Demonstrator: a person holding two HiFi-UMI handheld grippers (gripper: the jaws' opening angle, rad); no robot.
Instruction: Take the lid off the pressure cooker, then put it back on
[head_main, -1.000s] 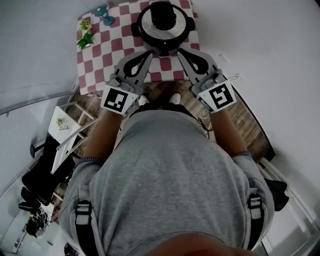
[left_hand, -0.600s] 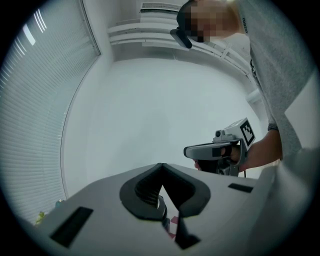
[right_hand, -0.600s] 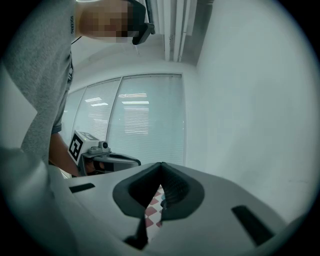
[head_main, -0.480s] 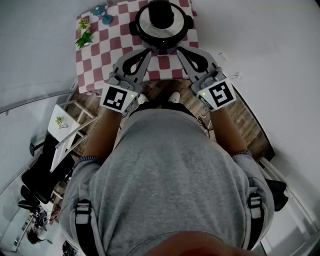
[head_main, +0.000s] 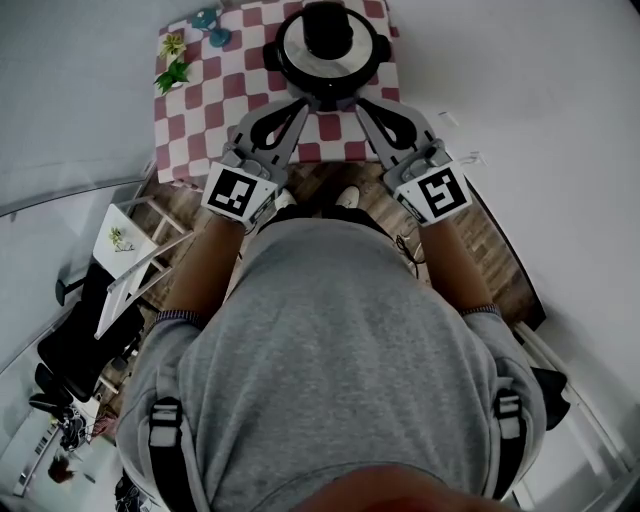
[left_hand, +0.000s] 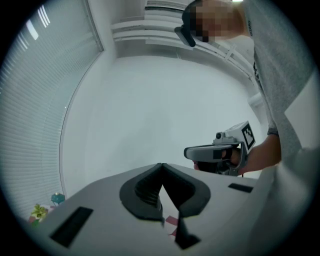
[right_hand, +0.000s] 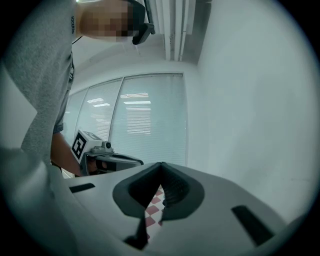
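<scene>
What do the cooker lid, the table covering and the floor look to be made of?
The pressure cooker lid: probably metal, going by its pale glossy ring. Its knob: black, likely plastic. The table covering: red-and-white checked cloth or vinyl, cannot tell which. The floor: wood-look planks with visible board seams.

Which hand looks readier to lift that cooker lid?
Too even to pick. The left gripper and the right gripper flank the pressure cooker's near side symmetrically. Both are shut, empty, and equally short of the lid knob.
</scene>
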